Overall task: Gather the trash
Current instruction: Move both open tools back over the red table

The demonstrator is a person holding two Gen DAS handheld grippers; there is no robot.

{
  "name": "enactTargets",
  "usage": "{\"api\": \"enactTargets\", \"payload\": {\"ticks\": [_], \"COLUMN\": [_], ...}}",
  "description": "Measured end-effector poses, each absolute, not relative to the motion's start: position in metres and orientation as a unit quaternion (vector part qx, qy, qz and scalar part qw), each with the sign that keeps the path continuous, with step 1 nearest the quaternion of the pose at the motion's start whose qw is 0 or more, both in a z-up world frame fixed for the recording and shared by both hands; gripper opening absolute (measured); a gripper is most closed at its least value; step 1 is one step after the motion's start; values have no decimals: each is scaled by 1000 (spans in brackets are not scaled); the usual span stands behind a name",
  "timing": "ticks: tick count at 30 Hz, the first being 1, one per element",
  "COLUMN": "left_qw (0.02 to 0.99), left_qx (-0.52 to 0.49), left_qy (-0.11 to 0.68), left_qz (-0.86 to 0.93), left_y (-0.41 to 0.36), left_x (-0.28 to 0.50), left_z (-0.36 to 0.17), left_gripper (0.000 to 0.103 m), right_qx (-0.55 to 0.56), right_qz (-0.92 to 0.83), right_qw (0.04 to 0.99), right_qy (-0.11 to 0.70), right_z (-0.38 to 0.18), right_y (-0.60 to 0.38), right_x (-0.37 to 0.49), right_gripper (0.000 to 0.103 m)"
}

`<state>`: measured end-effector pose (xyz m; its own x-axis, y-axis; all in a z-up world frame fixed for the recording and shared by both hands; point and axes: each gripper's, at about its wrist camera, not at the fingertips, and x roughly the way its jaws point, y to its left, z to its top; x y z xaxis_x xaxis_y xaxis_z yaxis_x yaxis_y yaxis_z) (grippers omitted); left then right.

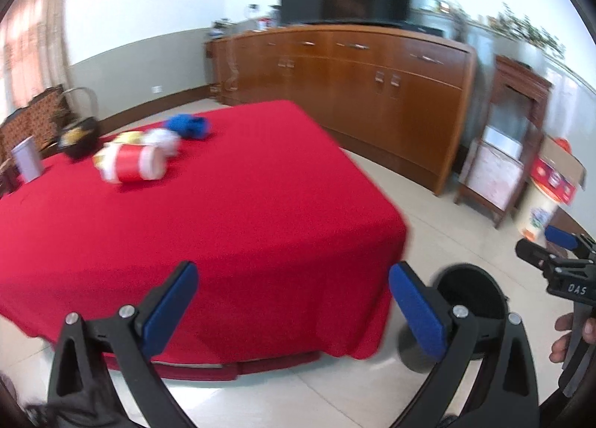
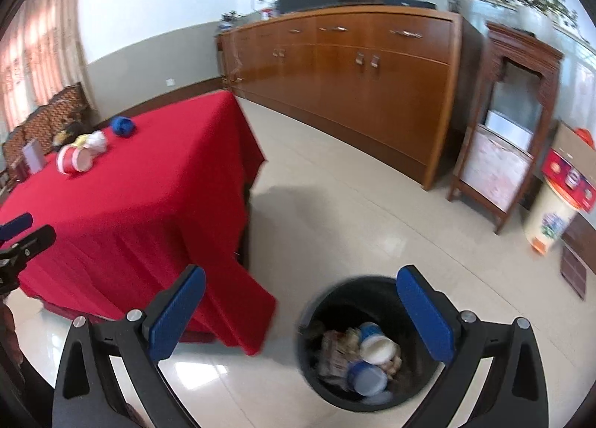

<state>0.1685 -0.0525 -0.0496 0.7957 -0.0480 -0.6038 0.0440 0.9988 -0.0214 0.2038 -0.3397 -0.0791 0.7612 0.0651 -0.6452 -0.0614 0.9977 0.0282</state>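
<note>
While both hang empty, left gripper (image 1: 294, 301) wide apart, right gripper (image 2: 301, 308) spread above bin (image 2: 320, 383)

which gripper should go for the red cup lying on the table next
Left, probably. The left gripper is open over the red table and faces the red cup. The right gripper, also open, hangs by the trash bin.

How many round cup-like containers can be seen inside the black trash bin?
2: a white-lidded round cup at centre of the black trash bin, a blue-lidded one just below. Others may be hidden beneath.
</note>
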Motion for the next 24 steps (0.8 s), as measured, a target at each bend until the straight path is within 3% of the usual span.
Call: {"api": "enactTargets", "payload": {"ticks": [11,24], "left_qw": [954,947], "left_qx": [-22,-33], "left_qy": [288,302], "left_qz": [80,107], "left_y": [46,119], "left_x": [176,256], "left_z": [-33,-51], "left_gripper": [103,103], "right_qx": [-35,-45], "right_qz": [118,153], "right_qw": [933,919], "right_qy": [337,360], "right_z": [-53,-55], "right_y": [-207,-125], "right_x": [255,338], "right_gripper": [103,103]}}
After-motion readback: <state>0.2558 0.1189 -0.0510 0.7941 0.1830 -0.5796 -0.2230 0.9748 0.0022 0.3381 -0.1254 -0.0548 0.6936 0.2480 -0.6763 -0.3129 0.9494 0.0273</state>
